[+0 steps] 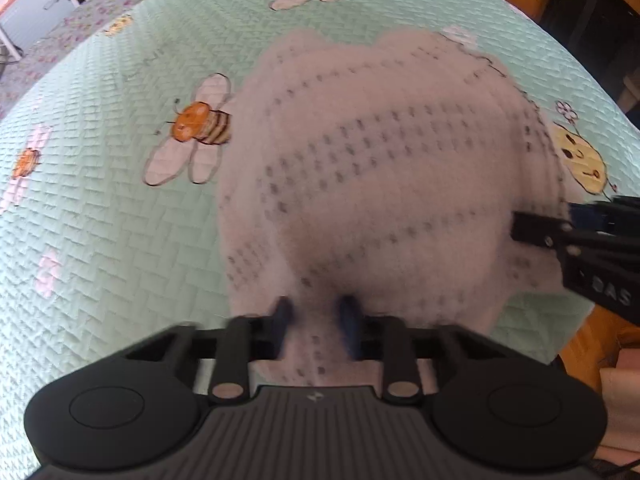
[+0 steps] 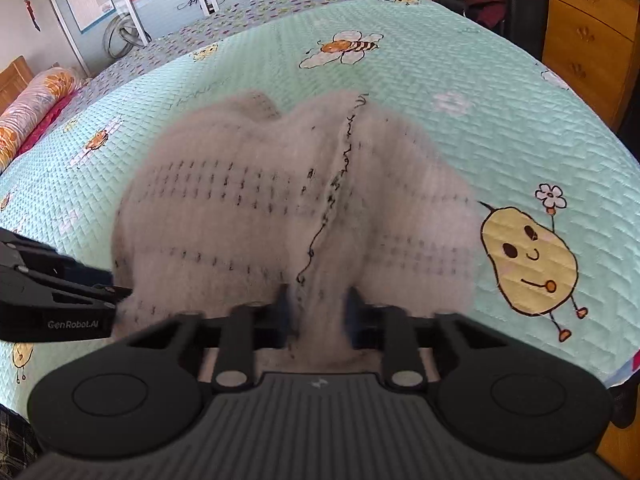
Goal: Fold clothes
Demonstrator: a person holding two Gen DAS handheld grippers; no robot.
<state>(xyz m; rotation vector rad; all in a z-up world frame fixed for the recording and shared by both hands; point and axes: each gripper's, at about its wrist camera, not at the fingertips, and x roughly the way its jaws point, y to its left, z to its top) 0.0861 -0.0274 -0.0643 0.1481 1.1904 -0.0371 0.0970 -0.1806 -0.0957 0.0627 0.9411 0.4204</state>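
Nearest in each wrist view we see a gripper clamping the near hem of the white fuzzy sweater (image 1: 380,168): the left gripper (image 1: 316,320) has its jaws drawn narrow on a bunched fold, and the right gripper (image 2: 318,312) likewise pinches a gathered fold beside the dark stitched seam (image 2: 336,184). Each gripper appears at the edge of the other's view, so the two stand side by side along the same hem. Beyond them the sweater, motion-blurred and marked with rows of dark dashes, billows over the mint quilted bedspread (image 1: 100,220); whether its middle touches the cover we cannot tell. To the left a printed bee (image 1: 196,128) lies just beside the sweater's edge; to the right a yellow pear figure (image 2: 528,256) lies at its other edge. Farther off the bedspread lies bare, with another bee (image 2: 344,50) near the far edge. A wooden dresser (image 2: 588,40) stands at the far right.
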